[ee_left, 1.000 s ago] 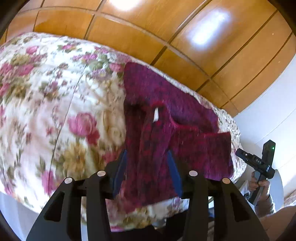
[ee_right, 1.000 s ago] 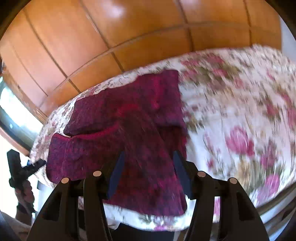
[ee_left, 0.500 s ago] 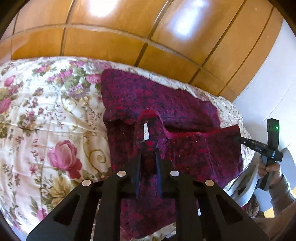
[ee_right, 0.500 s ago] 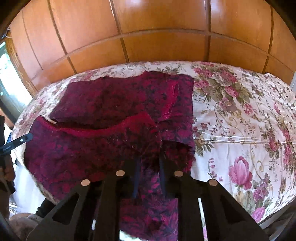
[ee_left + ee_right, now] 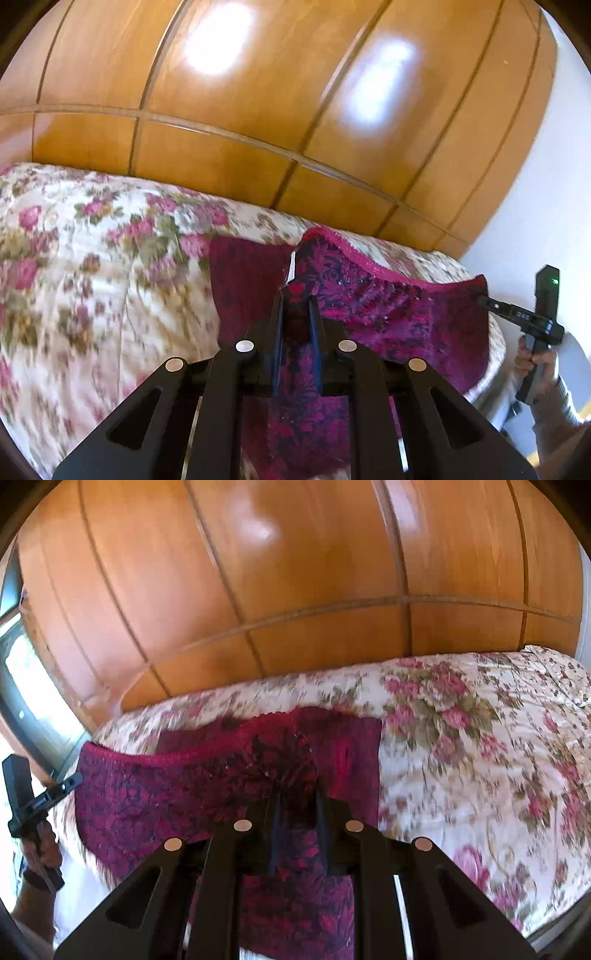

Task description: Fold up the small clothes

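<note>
I have both claws, left gripper [image 5: 295, 306] and right gripper [image 5: 297, 794], clamped on the maroon garment [image 5: 388, 310], bedspread [image 5: 92, 277] at nine o'clock.

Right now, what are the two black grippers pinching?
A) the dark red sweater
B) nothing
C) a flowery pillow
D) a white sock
A: both the left gripper and the right gripper are closed on folds of the dark red sweater, lifting it off the floral bedspread.
</note>
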